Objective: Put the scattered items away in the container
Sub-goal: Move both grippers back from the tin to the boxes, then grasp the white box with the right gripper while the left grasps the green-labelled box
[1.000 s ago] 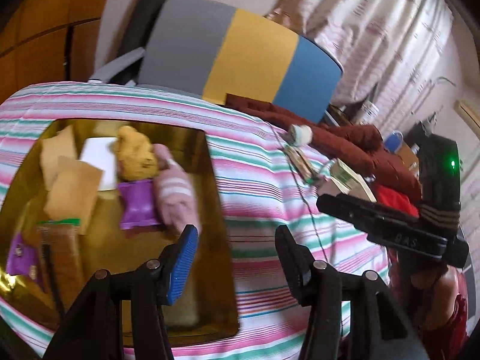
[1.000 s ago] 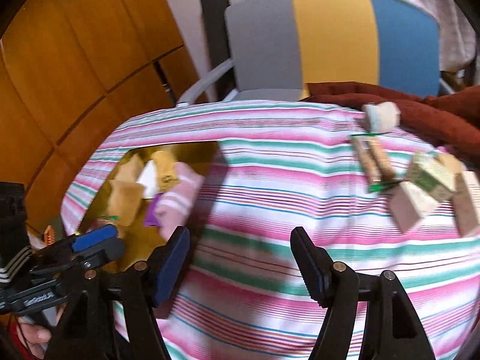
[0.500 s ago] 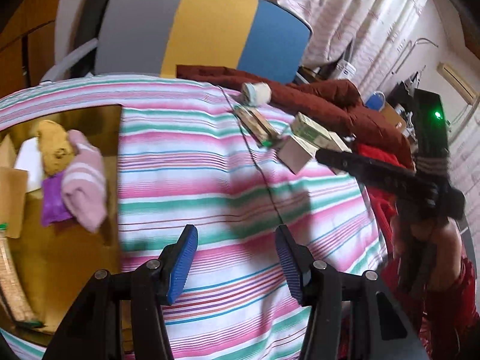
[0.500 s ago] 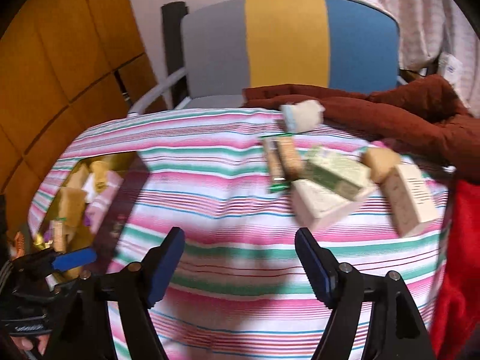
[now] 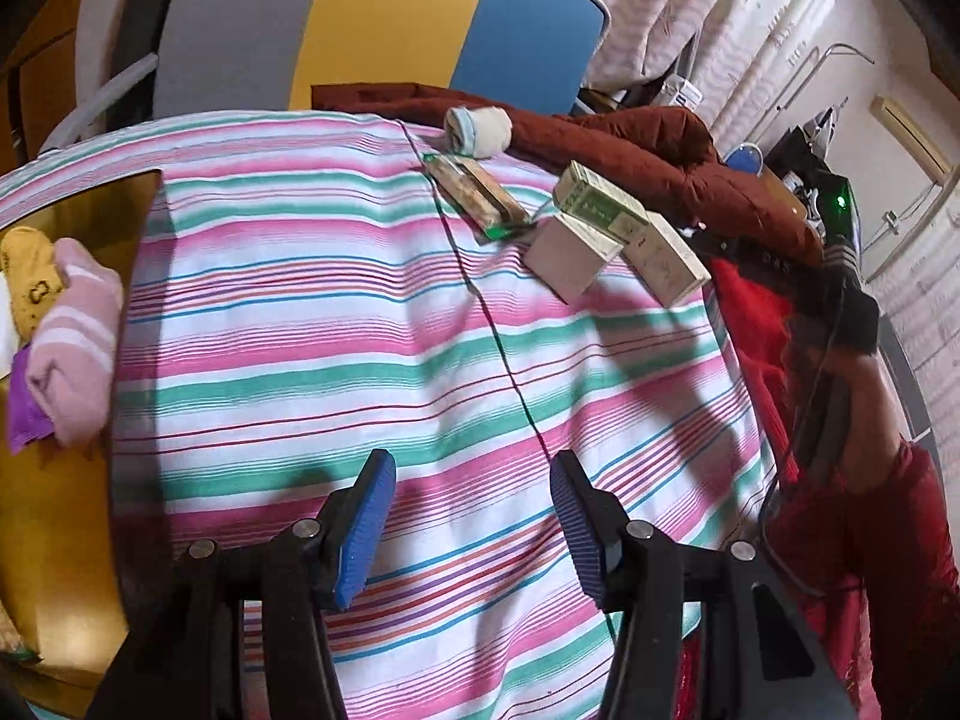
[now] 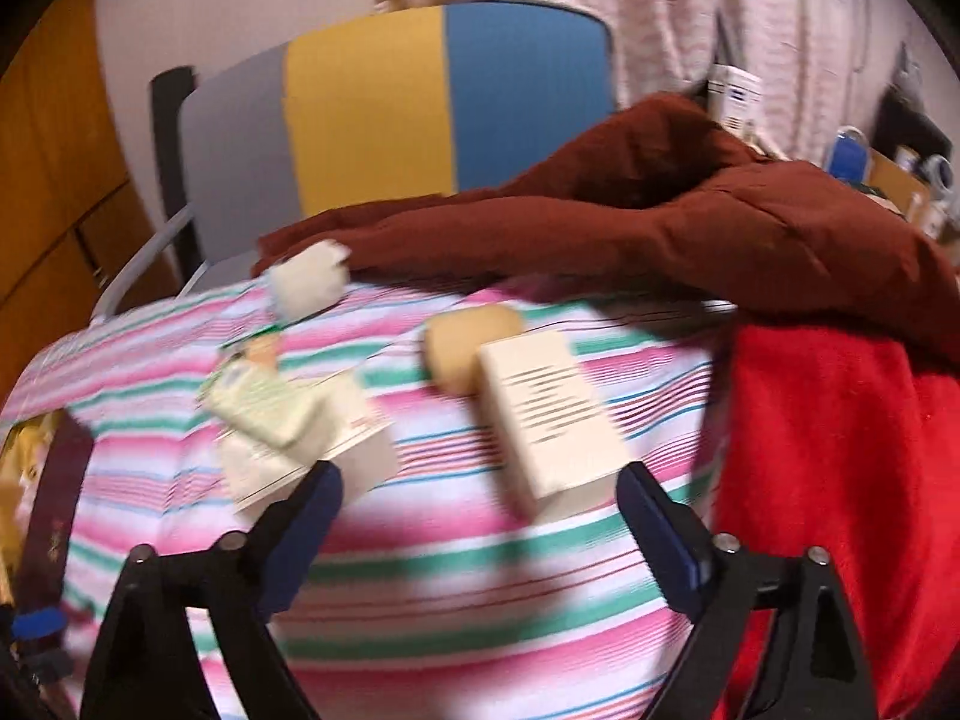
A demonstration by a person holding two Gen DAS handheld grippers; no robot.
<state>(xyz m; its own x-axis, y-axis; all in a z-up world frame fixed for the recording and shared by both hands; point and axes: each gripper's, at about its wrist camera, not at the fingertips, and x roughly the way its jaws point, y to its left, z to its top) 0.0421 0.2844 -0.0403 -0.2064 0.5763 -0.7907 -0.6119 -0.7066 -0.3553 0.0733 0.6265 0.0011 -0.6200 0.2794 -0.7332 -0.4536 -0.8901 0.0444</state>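
My left gripper (image 5: 474, 528) hangs open over the striped cloth (image 5: 360, 330), nothing between its blue pads. At the left edge is the gold container (image 5: 60, 510), holding a pink sock (image 5: 72, 330), a yellow item (image 5: 27, 276) and a purple one (image 5: 24, 414). Scattered far right lie a snack packet (image 5: 480, 195), a green box (image 5: 600, 204), a pale box (image 5: 570, 258), a cream box (image 5: 666, 258) and a rolled sock (image 5: 480, 129). My right gripper (image 6: 480, 504) is opening. The cream box (image 6: 552, 414) lies just ahead, its near end between the fingertips, untouched.
A tan rounded piece (image 6: 468, 342) sits behind the cream box. A brown blanket (image 6: 660, 228) and a red cloth (image 6: 828, 480) cover the right side. A grey, yellow and blue chair (image 6: 372, 108) stands behind. A red sleeve (image 5: 870, 540) shows at right.
Both views have swung right, away from the container and towards the boxes. The right gripper's jaws have widened and closed in on the cream box. The left jaws keep the same gap.
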